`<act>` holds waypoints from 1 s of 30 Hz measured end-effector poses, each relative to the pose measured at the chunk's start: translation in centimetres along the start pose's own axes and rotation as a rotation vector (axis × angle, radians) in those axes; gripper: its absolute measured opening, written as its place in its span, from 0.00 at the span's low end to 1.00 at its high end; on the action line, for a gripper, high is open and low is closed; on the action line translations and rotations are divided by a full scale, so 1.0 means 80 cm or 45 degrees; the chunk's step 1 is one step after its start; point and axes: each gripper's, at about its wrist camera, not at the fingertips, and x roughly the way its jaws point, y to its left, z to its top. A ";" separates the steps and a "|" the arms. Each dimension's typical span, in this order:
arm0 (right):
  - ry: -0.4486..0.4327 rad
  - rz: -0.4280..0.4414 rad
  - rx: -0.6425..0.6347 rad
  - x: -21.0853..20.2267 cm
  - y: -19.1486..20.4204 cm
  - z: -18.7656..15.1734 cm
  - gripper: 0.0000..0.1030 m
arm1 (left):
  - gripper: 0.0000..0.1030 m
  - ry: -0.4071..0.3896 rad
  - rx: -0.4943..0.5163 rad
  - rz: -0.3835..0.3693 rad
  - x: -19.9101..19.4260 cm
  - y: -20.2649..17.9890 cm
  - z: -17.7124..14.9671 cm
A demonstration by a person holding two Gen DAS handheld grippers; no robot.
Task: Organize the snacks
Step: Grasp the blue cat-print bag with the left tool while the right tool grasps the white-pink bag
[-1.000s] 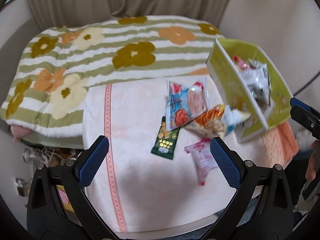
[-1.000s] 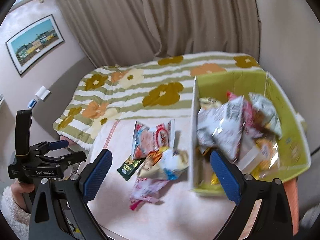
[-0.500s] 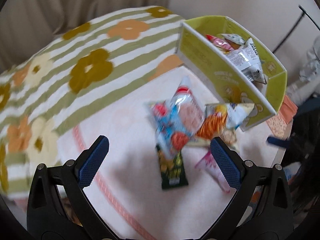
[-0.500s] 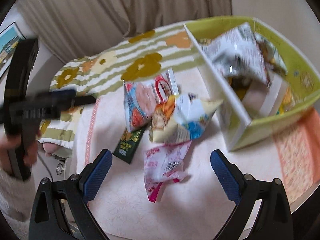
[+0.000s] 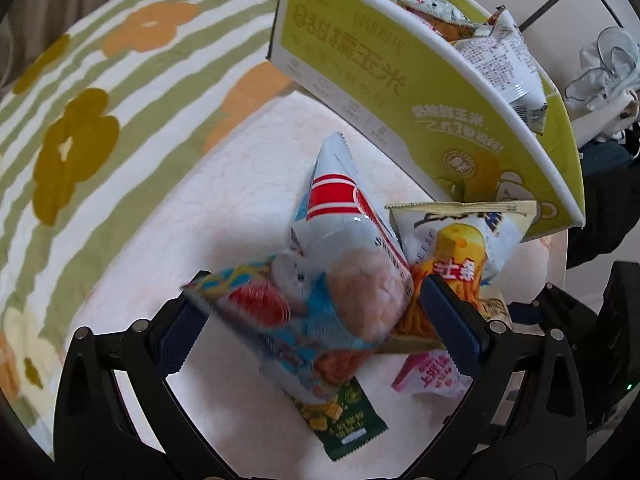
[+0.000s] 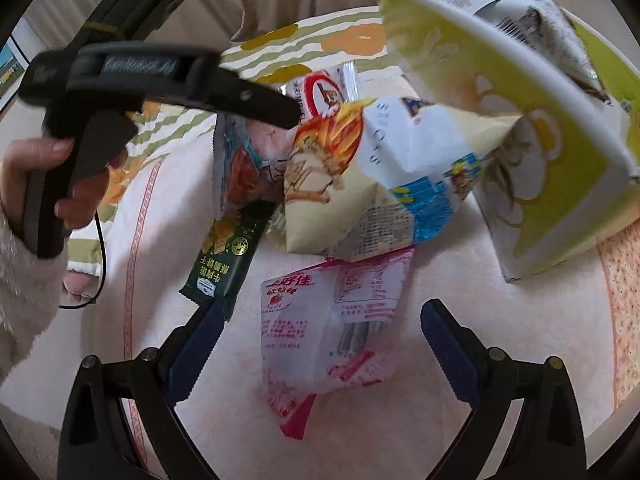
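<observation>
Several snack bags lie on a pale pink cloth [image 5: 224, 184] beside a yellow-green cardboard box [image 5: 400, 92] that holds more bags. My left gripper [image 5: 316, 328] is open, its fingers on either side of a blue and white shrimp-chip bag [image 5: 340, 280]. A cheese-stick bag [image 5: 460, 248], a pink bag [image 5: 432, 376] and a dark green packet [image 5: 344, 420] lie around it. My right gripper [image 6: 320, 344] is open with the pink bag [image 6: 332, 328] between its fingers. The left gripper [image 6: 168, 80] shows above the shrimp-chip bag [image 6: 240, 160] in the right wrist view.
A striped flower-print blanket [image 5: 92, 112] covers the bed behind the cloth. The box [image 6: 520, 128] stands at the right, with the cheese-stick bag [image 6: 380, 184] leaning on it. The green packet [image 6: 228, 256] lies left of the pink bag. An orange cloth [image 6: 620, 300] lies at the right edge.
Both grippers have moved down and forward toward the snacks. The left now straddles the shrimp-chip bag and the right straddles the pink bag. Both stay open.
</observation>
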 end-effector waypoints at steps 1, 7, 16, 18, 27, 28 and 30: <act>0.005 0.000 -0.005 0.003 0.000 -0.001 0.95 | 0.98 -0.002 -0.005 -0.022 0.003 0.002 0.001; 0.002 0.010 0.000 0.008 0.001 -0.004 0.95 | 0.85 0.017 -0.026 -0.086 0.023 0.005 0.005; 0.003 -0.004 -0.010 0.007 -0.002 0.001 0.95 | 0.62 0.014 -0.049 -0.069 0.016 0.012 -0.008; 0.005 -0.010 -0.018 0.003 -0.003 0.002 0.95 | 0.62 -0.014 -0.055 -0.044 0.006 0.013 -0.013; 0.002 -0.026 -0.048 -0.003 0.002 -0.011 0.95 | 0.62 -0.130 -0.204 0.048 -0.044 0.034 -0.040; 0.003 -0.024 -0.043 -0.002 0.002 -0.012 0.94 | 0.62 -0.135 -0.223 0.053 -0.049 0.036 -0.044; 0.019 -0.010 -0.033 0.005 -0.002 -0.011 0.83 | 0.62 -0.148 -0.265 0.068 -0.058 0.041 -0.055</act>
